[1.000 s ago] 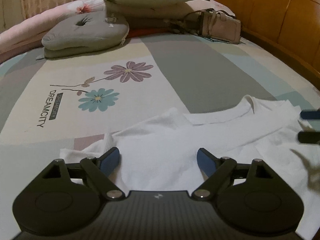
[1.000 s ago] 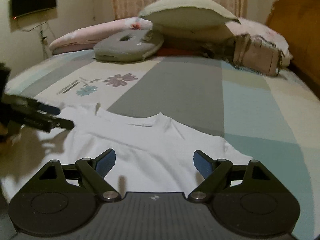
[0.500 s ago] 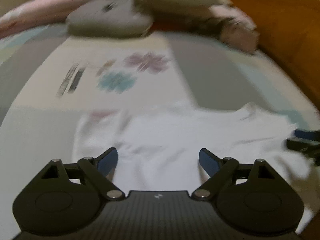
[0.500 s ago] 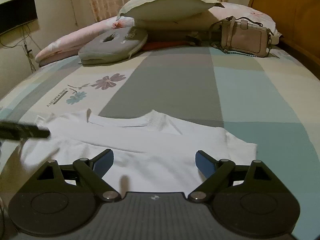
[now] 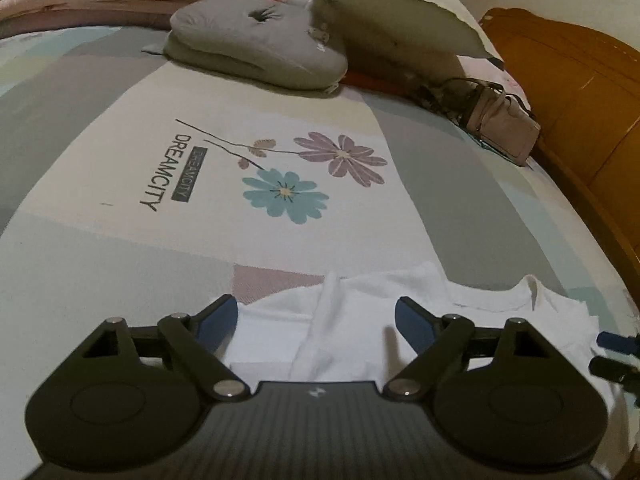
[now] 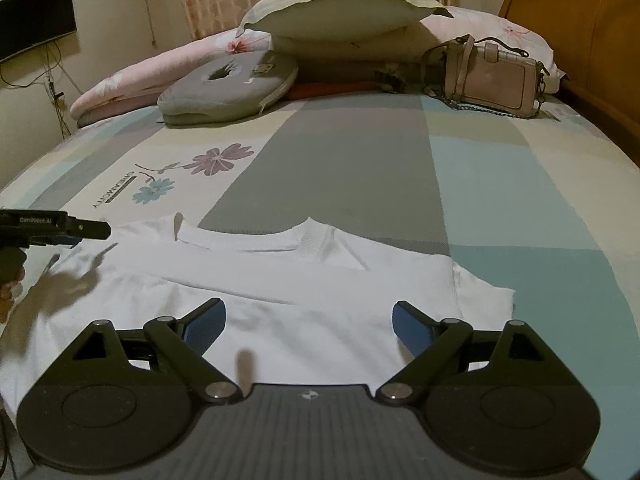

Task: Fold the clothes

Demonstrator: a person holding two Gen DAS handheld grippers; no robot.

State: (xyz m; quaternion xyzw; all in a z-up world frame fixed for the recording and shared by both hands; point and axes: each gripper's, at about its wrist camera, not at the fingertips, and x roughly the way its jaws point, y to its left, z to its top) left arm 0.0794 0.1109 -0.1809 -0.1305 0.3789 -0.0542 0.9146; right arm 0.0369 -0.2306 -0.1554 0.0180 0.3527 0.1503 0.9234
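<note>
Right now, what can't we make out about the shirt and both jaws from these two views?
- Shirt hem: both views, hidden behind each gripper's own body.
- Shirt's left sleeve: right wrist view, under the left gripper and its shadow.
- Right gripper: left wrist view, cut off by the right edge; in its own view the jaws stand open.

A white T-shirt (image 6: 280, 292) lies spread on the bed, its ribbed round neckline facing the pillows; the fabric is plain, without print; a long crease runs slantwise across the chest; one sleeve is folded in toward the body, its edge lying flat over the shoulder area; seen from the left wrist, the shirt (image 5: 352, 320) shows a raised ridge of bunched cloth running down its side.
</note>
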